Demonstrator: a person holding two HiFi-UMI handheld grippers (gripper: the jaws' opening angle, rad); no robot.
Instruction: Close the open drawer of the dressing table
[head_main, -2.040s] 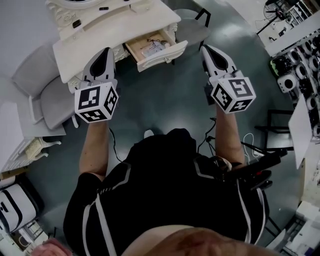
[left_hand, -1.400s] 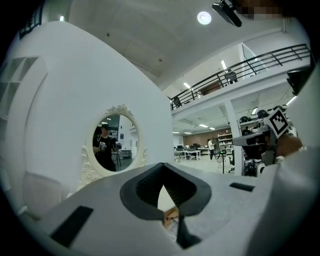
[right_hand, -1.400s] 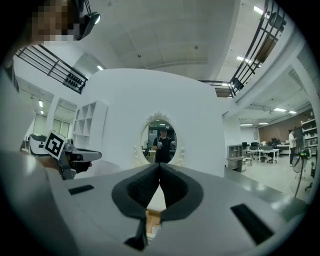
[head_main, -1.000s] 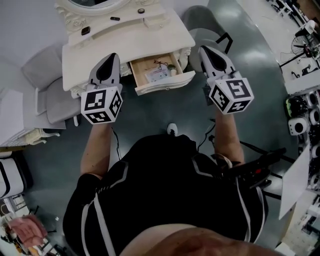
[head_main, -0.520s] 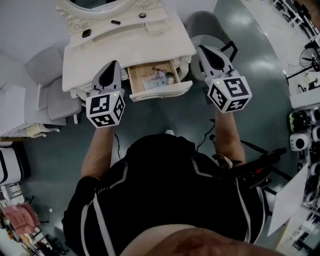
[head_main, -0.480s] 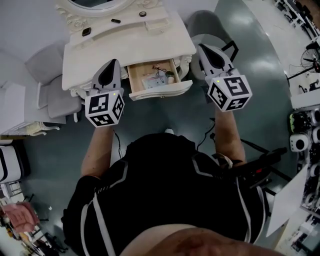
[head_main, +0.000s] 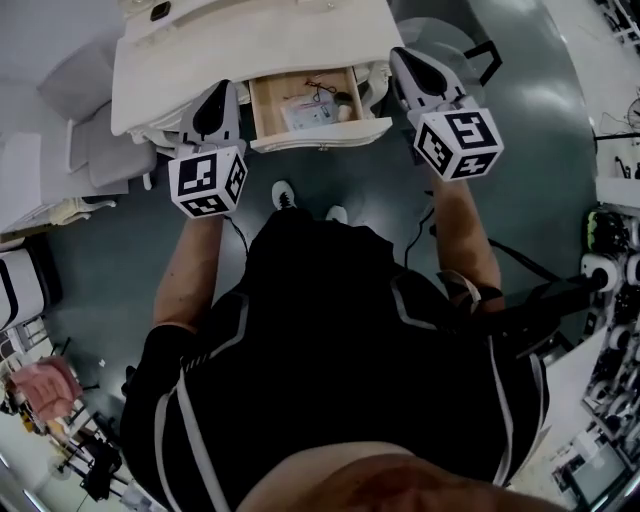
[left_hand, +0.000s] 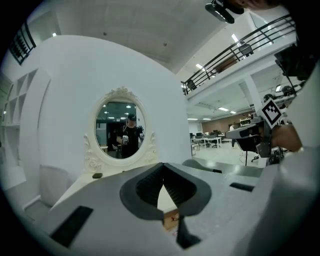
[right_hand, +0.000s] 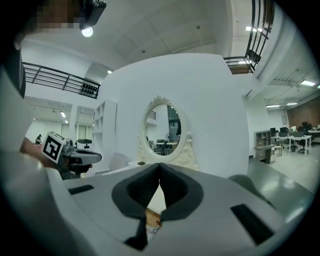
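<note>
On either side of the open drawer (head_main: 318, 105), pulled out from the bench (head_main: 250, 45) front, the left hand-held gripper (head_main: 219, 92) and right hand-held gripper (head_main: 405, 60) hover clenched and empty, probably poised to shove its front panel in.

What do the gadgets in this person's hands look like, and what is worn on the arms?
The left gripper and right gripper are each a tapered shell in light grey and black, with dark ribbed pads inside the tip. Behind each sits a white cube, left and right, printed with black square markers. The person wears a black short-sleeved top with white stripes.
</note>
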